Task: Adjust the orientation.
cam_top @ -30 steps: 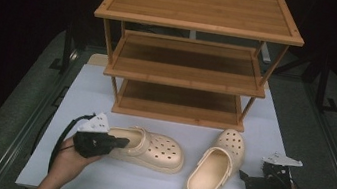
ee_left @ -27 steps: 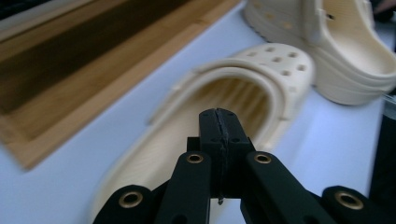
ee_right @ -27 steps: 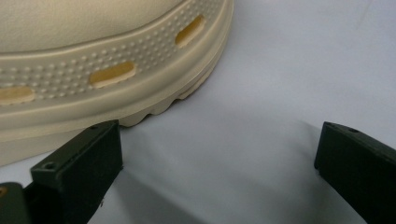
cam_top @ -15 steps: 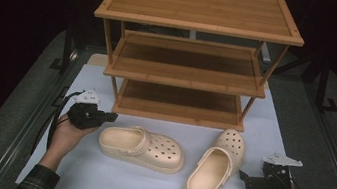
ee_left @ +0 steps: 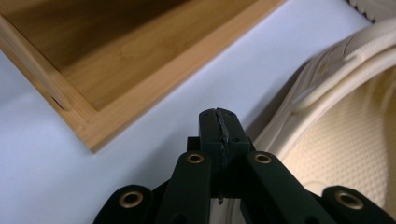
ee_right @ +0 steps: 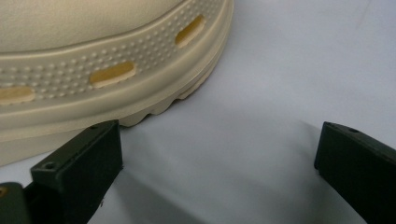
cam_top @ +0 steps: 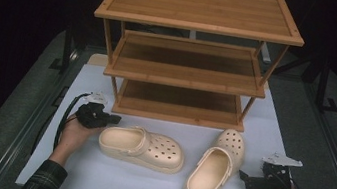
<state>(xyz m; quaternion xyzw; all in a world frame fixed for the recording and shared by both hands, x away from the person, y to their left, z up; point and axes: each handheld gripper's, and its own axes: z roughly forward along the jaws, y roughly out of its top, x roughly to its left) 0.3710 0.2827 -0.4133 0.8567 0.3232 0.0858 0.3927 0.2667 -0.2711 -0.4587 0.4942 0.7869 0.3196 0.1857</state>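
Clogs, cream, two, are lying on the white table (cam_top: 92, 184) in front of the wooden rack (cam_top: 187, 72), which is serving as the landmark for every place below.

Left clog (cam_top: 143, 147): it is lying on its sole in front of the rack's left half, toe pointing toward the right clog, heel opening facing your left gripper (cam_top: 113, 119).

Right clog (cam_top: 214, 166): it is lying in front of the rack's right half, toe nearest the rack's right front leg, heel toward you.

Left gripper: you are holding it just in front of the rack's left front leg, tips pointing at the left clog's heel. In the left gripper view its jaws are meeting flat together with nothing between them, the left clog's (ee_left: 345, 130) heel strap and rim lying just to the right of the closed tips, very close; whether they are touching cannot be told. The rack's (ee_left: 140, 70) bottom shelf is showing at upper left.

Right gripper (cam_top: 244, 177): you are holding it farther from the rack than the right clog, off that clog's outer side. Its jaws are standing wide apart and gripping nothing. In the right gripper view the right clog's (ee_right: 116, 74) ribbed sole edge is lying just beyond the left jaw, bare table between the two jaws.
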